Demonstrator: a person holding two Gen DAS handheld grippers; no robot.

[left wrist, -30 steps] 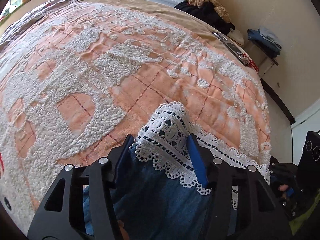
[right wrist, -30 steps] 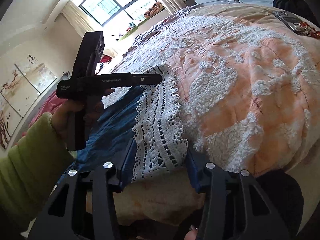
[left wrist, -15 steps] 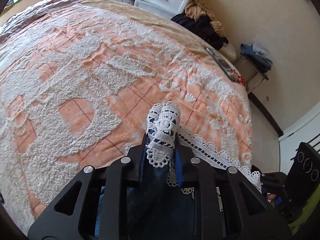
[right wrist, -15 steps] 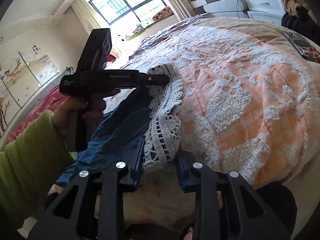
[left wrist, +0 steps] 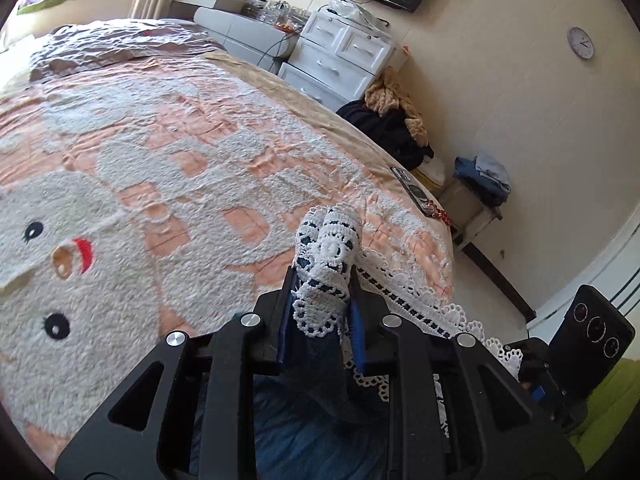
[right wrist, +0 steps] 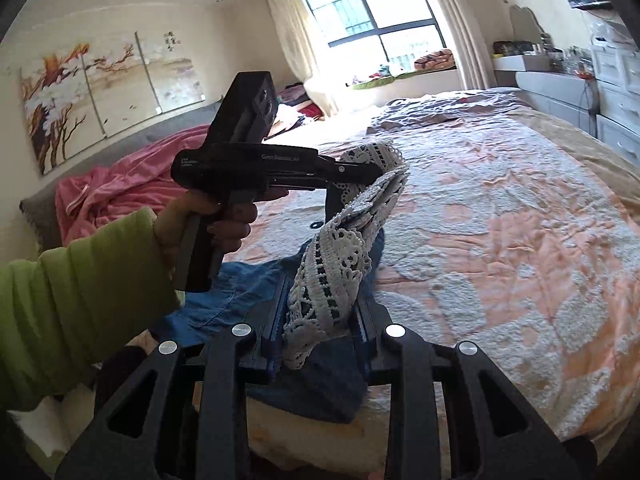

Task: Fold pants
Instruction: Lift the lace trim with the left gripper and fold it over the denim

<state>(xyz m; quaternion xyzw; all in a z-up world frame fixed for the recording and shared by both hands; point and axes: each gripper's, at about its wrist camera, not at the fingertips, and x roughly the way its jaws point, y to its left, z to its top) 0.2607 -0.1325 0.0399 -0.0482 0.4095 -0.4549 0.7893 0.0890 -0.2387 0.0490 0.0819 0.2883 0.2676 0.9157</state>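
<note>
The pants (right wrist: 224, 300) are blue denim with a white lace hem (right wrist: 340, 264). They hang over the near edge of the bed. My left gripper (left wrist: 322, 304) is shut on one end of the lace hem (left wrist: 328, 256) and holds it above the bed; it also shows in the right wrist view (right wrist: 360, 172). My right gripper (right wrist: 320, 320) is shut on the other end of the hem, lifted off the bed. The lace band stretches between the two grippers, and the denim (left wrist: 312, 420) hangs below.
The bed has an orange and white fluffy blanket (left wrist: 180, 184). A phone and a remote (left wrist: 416, 192) lie near its far right edge. White drawers (left wrist: 340, 56) and a pile of clothes (left wrist: 392, 116) stand by the wall. A pink blanket (right wrist: 120, 184) lies at the left.
Both grippers have closed on the lace hem and lifted it off the bed. The hem is now bunched between the fingers and raised, with the denim pulled up after it.
</note>
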